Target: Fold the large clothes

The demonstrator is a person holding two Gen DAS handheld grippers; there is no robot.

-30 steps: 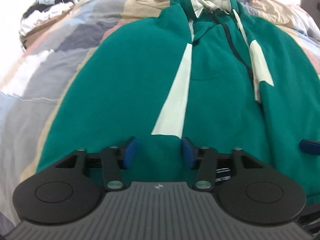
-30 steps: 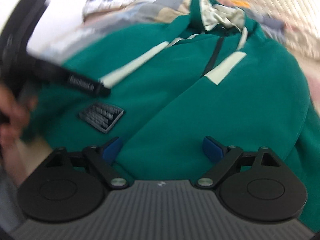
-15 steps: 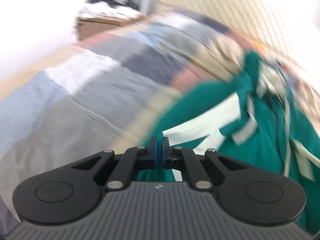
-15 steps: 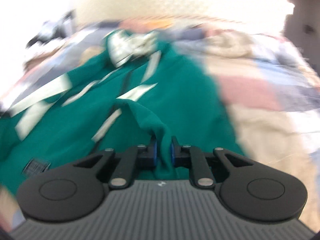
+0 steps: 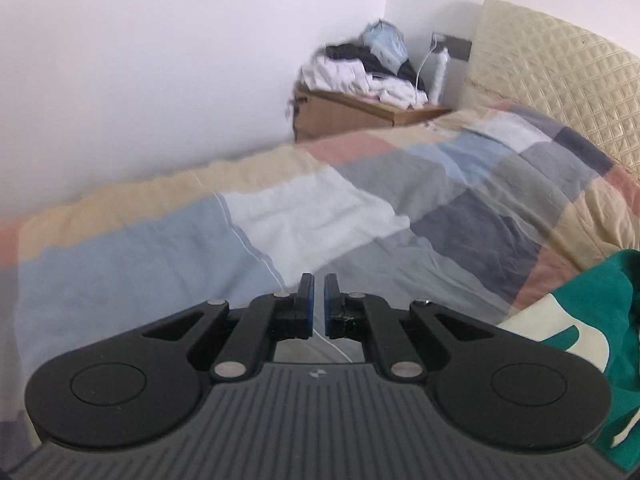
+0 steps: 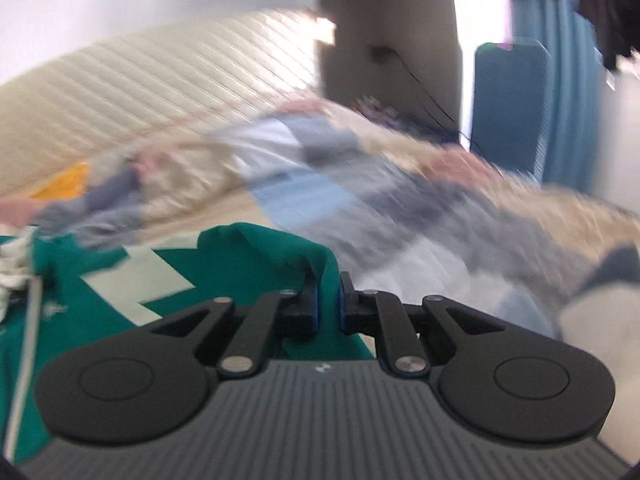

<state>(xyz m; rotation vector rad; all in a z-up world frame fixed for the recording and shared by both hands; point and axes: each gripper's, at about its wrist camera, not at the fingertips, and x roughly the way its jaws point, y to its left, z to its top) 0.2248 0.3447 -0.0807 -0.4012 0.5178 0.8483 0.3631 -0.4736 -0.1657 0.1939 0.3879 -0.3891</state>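
Left gripper (image 5: 319, 304): blue pads nearly together, a thin slit between them. Nothing in the slit; bedcover shows through it. No cloth held on this side.

Right gripper (image 6: 328, 304): jaws drawn in tight on a fold of the green hoodie (image 6: 256, 264). Green fabric fills the gap between the pads and rises just above them in a raised ridge. This view is motion-blurred.

Hoodie, one item: teal green with pale cream stripe panels. In the right wrist view it spreads left of the gripper, with a pale drawstring (image 6: 28, 320) running down the left edge. In the left wrist view only a bunched portion shows at the far right edge (image 5: 592, 300), lying on the bed, apart from the left pads.

Beneath: one patchwork bedcover (image 5: 280, 224) in blue, white, grey, pink and tan blocks.

Farther: one quilted cream headboard (image 5: 560, 76). One cardboard box (image 5: 348, 112) in the corner beside the bed, one heap of white and dark clothes (image 5: 360, 72) on top. White wall (image 5: 160, 60) behind.
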